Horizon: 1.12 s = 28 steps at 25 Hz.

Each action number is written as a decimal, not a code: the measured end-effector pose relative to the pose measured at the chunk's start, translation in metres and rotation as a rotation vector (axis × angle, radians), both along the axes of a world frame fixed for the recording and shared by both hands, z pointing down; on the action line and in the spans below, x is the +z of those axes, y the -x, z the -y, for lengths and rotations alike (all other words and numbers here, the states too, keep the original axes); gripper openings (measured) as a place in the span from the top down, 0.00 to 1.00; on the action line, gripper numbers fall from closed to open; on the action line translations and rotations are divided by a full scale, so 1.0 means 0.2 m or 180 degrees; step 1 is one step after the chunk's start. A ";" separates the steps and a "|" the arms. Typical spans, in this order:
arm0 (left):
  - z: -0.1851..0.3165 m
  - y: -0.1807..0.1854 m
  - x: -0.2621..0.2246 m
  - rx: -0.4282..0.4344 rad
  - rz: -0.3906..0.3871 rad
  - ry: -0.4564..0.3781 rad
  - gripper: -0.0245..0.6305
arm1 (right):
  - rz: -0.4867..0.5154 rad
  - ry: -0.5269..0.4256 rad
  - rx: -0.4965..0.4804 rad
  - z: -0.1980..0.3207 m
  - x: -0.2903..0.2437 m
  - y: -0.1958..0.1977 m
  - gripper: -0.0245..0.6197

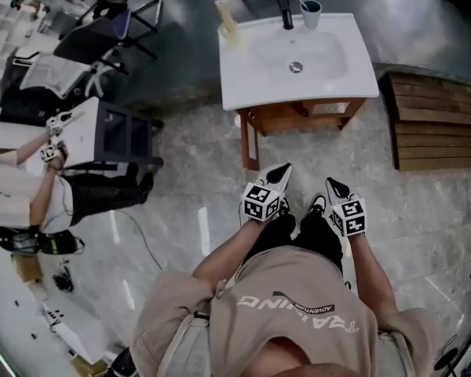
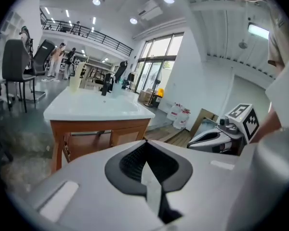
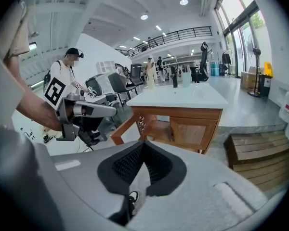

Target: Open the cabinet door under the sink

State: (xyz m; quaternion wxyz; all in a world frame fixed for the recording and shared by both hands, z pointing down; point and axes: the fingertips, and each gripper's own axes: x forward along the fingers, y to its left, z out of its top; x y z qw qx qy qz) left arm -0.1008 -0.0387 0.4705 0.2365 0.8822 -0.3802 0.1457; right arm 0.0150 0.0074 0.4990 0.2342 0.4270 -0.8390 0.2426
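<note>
Grey marble floor separated the person from the sink cabinet [image 1: 298, 118], whose door [image 1: 249, 142] stood swung out (task apparently done); the left gripper [image 1: 282, 170] and right gripper [image 1: 333, 184] were pinched together, empty.

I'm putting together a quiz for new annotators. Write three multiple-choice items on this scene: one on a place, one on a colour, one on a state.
1. Where does the cup stand?
A. in the basin
B. on the sink top's back edge, beside the faucet
C. inside the cabinet

2. What colour is the sink top?
A. white
B. black
C. green

3. How is the cabinet door at the head view's left?
A. shut flush
B. swung open
C. lying on the sink top

Answers: B, the cup stands right of the faucet; A, the top is plainly white; B, the door juts out from the cabinet front.
</note>
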 end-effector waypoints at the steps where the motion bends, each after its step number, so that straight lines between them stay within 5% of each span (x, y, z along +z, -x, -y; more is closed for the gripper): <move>1: 0.01 -0.01 -0.06 0.0010 0.0001 -0.0074 0.94 | 0.0004 -0.0076 0.0035 0.02 -0.05 -0.02 0.96; 14: 0.16 -0.10 -0.79 0.0147 0.0077 -0.0893 0.94 | 0.0103 -0.1208 0.0109 0.24 -0.83 -0.12 0.96; 28: 0.26 -0.03 -1.11 -0.0115 -0.0081 -0.1125 0.94 | 0.0089 -0.1717 0.0026 0.30 -1.22 -0.08 0.96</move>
